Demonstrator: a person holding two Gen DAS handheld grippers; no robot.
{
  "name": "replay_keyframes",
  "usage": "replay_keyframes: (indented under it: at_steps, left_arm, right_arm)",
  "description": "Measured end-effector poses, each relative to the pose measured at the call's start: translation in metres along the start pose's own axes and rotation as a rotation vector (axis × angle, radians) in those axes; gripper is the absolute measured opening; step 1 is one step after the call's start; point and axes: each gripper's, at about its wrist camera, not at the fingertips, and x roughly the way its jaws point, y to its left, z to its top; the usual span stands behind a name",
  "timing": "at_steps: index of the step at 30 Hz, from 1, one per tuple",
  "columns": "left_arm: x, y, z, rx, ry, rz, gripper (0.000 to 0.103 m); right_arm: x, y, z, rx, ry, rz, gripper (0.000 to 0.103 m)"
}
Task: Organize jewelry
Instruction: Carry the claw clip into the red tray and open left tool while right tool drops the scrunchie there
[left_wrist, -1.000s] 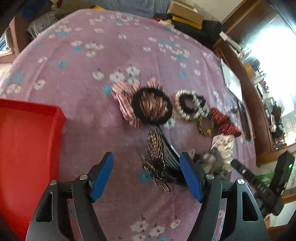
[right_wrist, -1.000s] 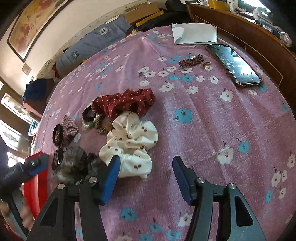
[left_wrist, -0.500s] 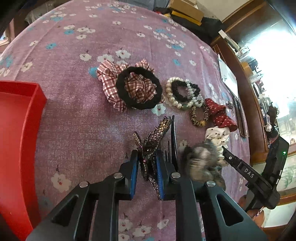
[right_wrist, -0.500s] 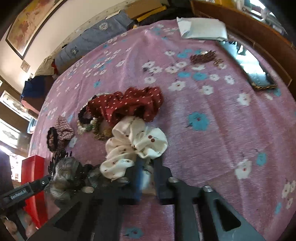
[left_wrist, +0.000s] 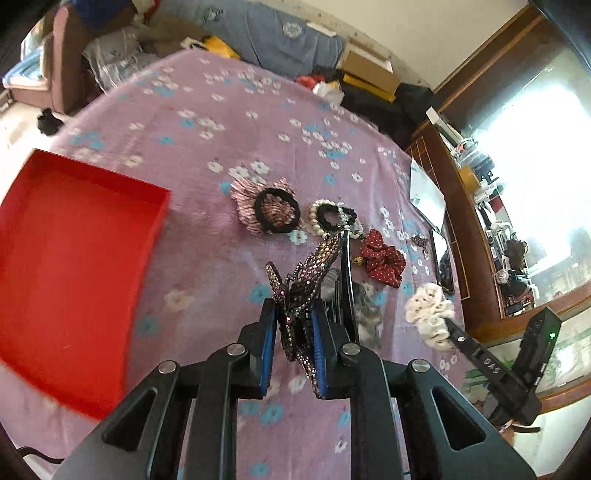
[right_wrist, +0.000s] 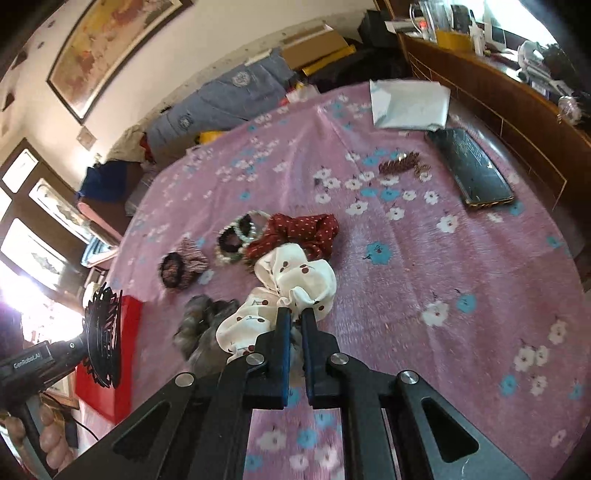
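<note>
My left gripper is shut on a rhinestone butterfly hair claw and holds it above the purple flowered cloth; the claw also shows in the right wrist view. My right gripper is shut on a white cherry-print scrunchie, lifted off the cloth; it also shows in the left wrist view. A red tray lies at the left. On the cloth lie a plaid scrunchie with a black tie, pearl bands, a red dotted scrunchie and a grey furry scrunchie.
A phone, a small brown clip and a white paper sheet lie at the cloth's far right. A wooden bed frame runs along the right. Clothes and boxes pile up beyond the far edge.
Both grippers, open a second ago, closed on their items. The left has raised the butterfly claw and the right has raised the white scrunchie off the cloth.
</note>
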Motion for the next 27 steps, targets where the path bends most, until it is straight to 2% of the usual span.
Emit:
replay_keyframes:
  at_steps: [6, 10, 14, 20, 27]
  left_arm:
    - [-0.059, 0.025, -0.018, -0.024, -0.074, 0.093, 0.017]
    - [-0.092, 0.056, -0.018, -0.050, -0.103, 0.204, 0.017]
    - [-0.114, 0.089, -0.010, -0.062, -0.126, 0.284, 0.017]
    - [-0.114, 0.143, 0.014, -0.078, -0.129, 0.341, 0.017]
    - [-0.078, 0.201, 0.051, -0.052, -0.078, 0.335, 0.017]
  right_arm:
    - [-0.027, 0.020, -0.013, -0.090, -0.012, 0.072, 0.007]
    - [-0.024, 0.047, -0.023, -0.151, 0.006, 0.132, 0.007]
    - [-0.014, 0.083, -0.035, -0.204, 0.036, 0.187, 0.007]
    - [0.008, 0.154, -0.048, -0.292, 0.080, 0.244, 0.007]
    - [0.061, 0.244, -0.052, -0.326, 0.116, 0.251, 0.007]
